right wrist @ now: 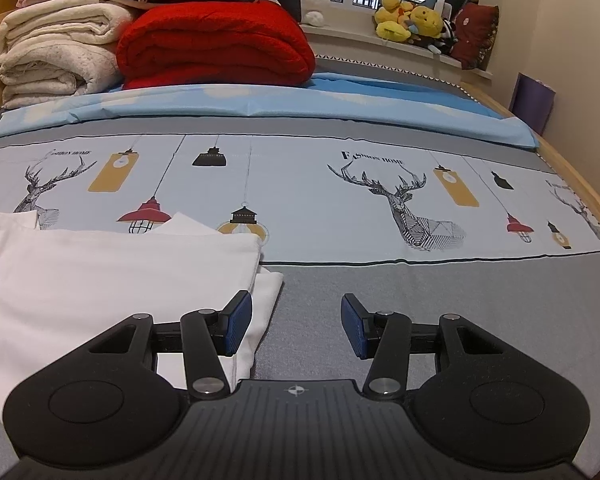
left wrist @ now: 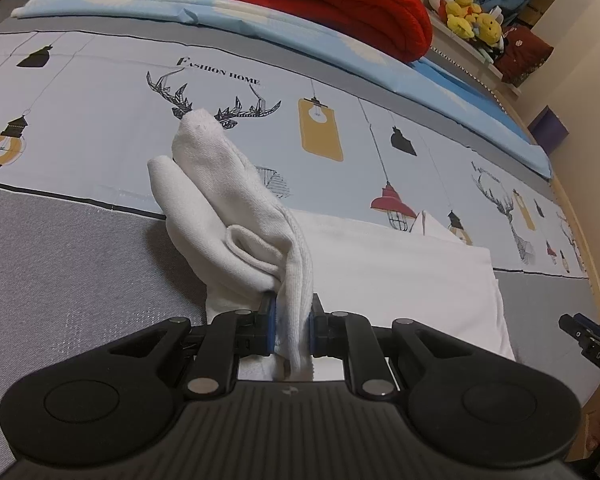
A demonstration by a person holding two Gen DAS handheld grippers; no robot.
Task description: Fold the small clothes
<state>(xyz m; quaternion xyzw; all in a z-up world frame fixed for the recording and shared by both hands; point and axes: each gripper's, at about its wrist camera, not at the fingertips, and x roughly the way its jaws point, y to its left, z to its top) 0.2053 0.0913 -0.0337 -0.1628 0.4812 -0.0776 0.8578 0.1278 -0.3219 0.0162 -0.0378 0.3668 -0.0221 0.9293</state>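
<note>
In the left wrist view my left gripper [left wrist: 292, 330] is shut on a pair of white socks [left wrist: 220, 200]. The socks stick out ahead of the blue pads, held above the bed. Beneath them lies a folded white garment [left wrist: 400, 272] on the bedspread; the same white garment [right wrist: 112, 280] shows at the left of the right wrist view. My right gripper [right wrist: 296, 326] stands open with nothing between its fingers, its left finger [right wrist: 238, 322] over the garment's right edge. Its tip [left wrist: 584, 336] also shows at the right edge of the left wrist view.
The bedspread [right wrist: 340, 208] has deer and lamp prints with grey bands. At the head of the bed sit a folded red blanket [right wrist: 216, 44], cream blankets [right wrist: 56, 48] and a light blue sheet [right wrist: 260, 108]. Yellow plush toys [right wrist: 408, 20] line the window sill.
</note>
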